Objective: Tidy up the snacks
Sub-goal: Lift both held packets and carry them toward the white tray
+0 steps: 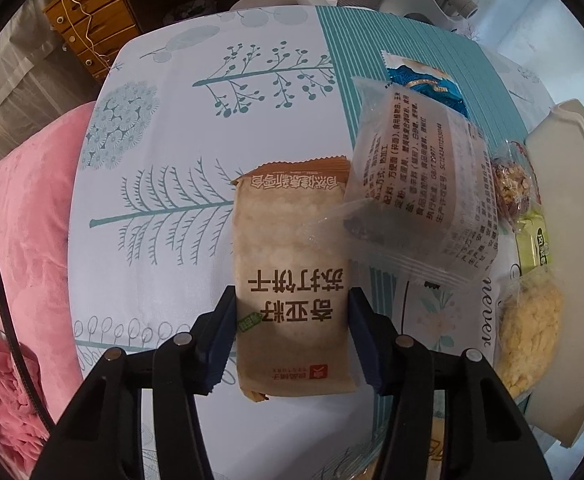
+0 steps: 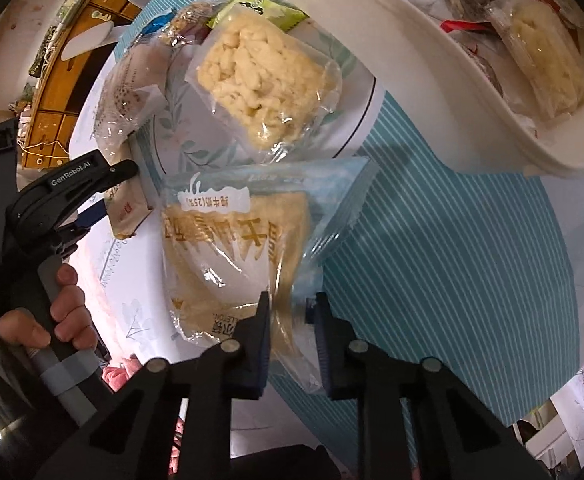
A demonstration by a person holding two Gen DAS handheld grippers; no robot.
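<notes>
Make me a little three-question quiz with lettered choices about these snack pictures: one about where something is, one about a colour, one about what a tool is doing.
1. Where is the white tray relative to the right tool?
A. Ahead, upper right of the view
B. Under the left tool
C. On the pink blanket

2. What colour are the stripes on the tablecloth?
A. Red and yellow
B. Teal and white
C. Black and grey

3. What is the left tool doing?
A. Hanging open over nothing
B. Shut on the brown cracker pack
C. Pressing the tray

Answers:
1 A, the tray, already holding wrapped snacks, curves across the upper right of the right wrist view.
2 B, thin teal and white lines run beneath the snacks.
3 B, both fingers press the pack's sides.
</notes>
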